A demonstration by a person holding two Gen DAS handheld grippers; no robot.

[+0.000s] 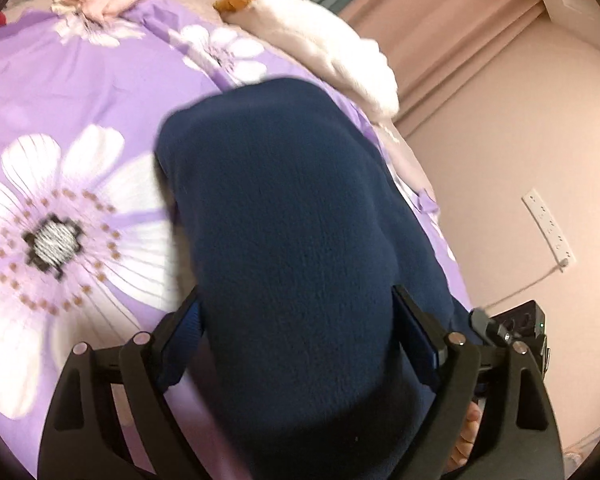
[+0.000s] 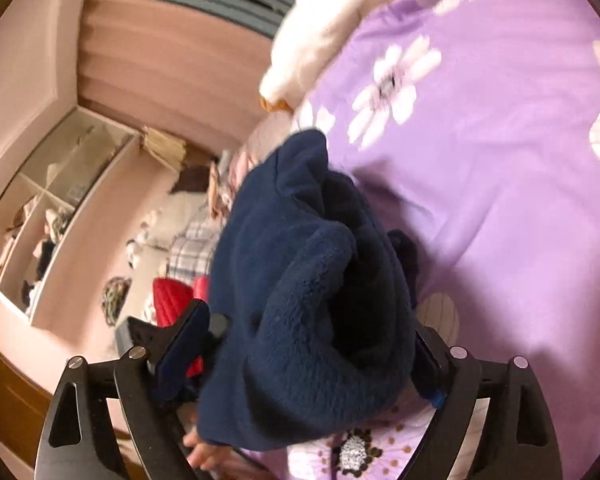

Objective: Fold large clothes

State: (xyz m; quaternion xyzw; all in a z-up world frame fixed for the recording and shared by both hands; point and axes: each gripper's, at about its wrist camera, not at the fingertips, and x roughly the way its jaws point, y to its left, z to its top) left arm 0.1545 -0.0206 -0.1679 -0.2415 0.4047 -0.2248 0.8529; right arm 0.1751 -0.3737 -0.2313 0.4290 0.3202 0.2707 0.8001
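both tongs, left gripper and right gripper, sit clamped on the navy fleece garment. it fills mid-frame above the purple floral bedspread; a white plush lies upper centre.

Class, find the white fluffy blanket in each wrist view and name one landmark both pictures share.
Left wrist view: the white fluffy blanket lies top centre-right, at the bed's far edge.
Right wrist view: the white fluffy blanket sits at top centre, blurred.
Shared landmark: the navy fleece garment on the purple flowered bedspread.
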